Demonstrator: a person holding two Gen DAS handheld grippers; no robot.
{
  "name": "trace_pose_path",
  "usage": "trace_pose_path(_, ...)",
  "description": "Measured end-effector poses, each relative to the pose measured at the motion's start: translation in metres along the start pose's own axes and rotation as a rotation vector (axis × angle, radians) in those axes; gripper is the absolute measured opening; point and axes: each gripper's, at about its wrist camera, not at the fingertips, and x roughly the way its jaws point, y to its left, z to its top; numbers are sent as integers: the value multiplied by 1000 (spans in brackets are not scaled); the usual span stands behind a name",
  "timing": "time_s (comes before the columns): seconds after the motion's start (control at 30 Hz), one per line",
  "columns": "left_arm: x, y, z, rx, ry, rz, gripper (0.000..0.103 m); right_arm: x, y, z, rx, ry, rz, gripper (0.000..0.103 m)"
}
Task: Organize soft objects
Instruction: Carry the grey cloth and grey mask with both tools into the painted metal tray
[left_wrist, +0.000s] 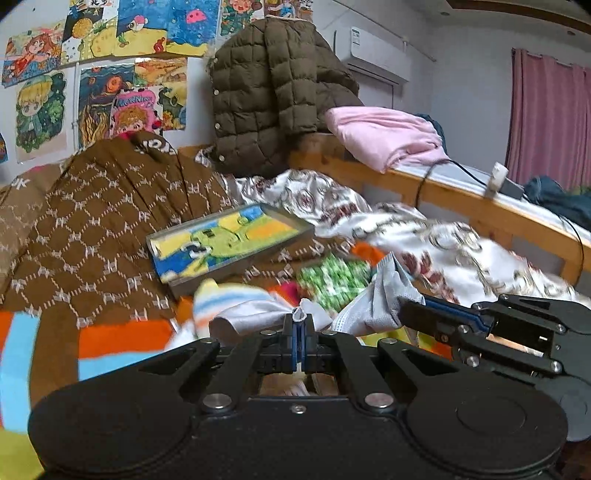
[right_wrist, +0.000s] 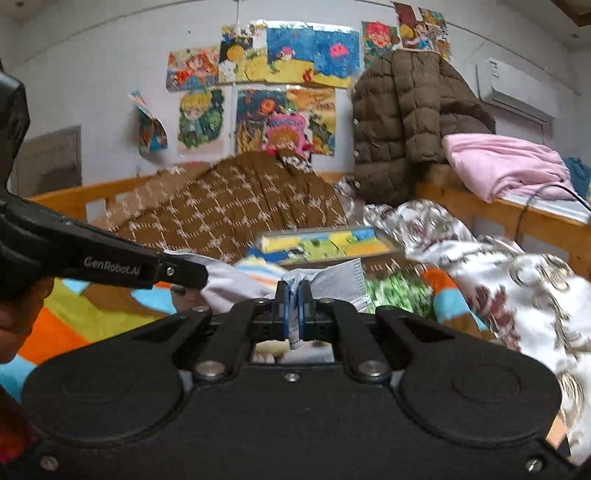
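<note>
A light grey and white cloth (left_wrist: 373, 306) hangs stretched between my two grippers above the bed. At the bottom of the left wrist view, my left gripper (left_wrist: 298, 320) is shut on a bunched white corner of it. My right gripper (left_wrist: 403, 313) comes in from the right and pinches the mesh-like grey end. The right wrist view shows my right gripper (right_wrist: 294, 293) shut on the grey cloth (right_wrist: 332, 278), with my left gripper (right_wrist: 202, 277) at the left holding the white end. A striped soft piece (left_wrist: 221, 297) and a green patterned cloth (left_wrist: 334, 277) lie just behind.
A grey tray (left_wrist: 284, 243) holding a colourful folded cloth sits tilted on a brown patterned quilt (left_wrist: 103, 221). White floral bedding (left_wrist: 443, 251) fills the right. A brown puffer jacket (left_wrist: 266, 96) and pink blanket (left_wrist: 384, 138) rest on the wooden bed rail (left_wrist: 461, 206), along which a black cable runs.
</note>
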Motion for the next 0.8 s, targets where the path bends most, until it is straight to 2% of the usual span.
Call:
trace_pose_path(0.13, 10, 19, 41, -12, 51, 0, 0, 23, -7, 30, -34, -40, 41, 0)
trace_pose_path(0.33, 44, 51, 106, 24, 130, 18, 0, 87, -33, 85, 23, -57, 89, 0)
trace_pose_path(0.47, 89, 86, 135, -4, 107, 47, 1, 147, -48, 117, 17, -73, 106, 0)
trace_pose_path(0.6, 139, 123, 147, -33, 83, 94, 0, 214, -58, 136, 7, -64, 134, 0)
trace_pose_path(0.8, 210, 166, 149, -77, 95, 123, 0, 327, -49, 125, 4, 11, 157, 0)
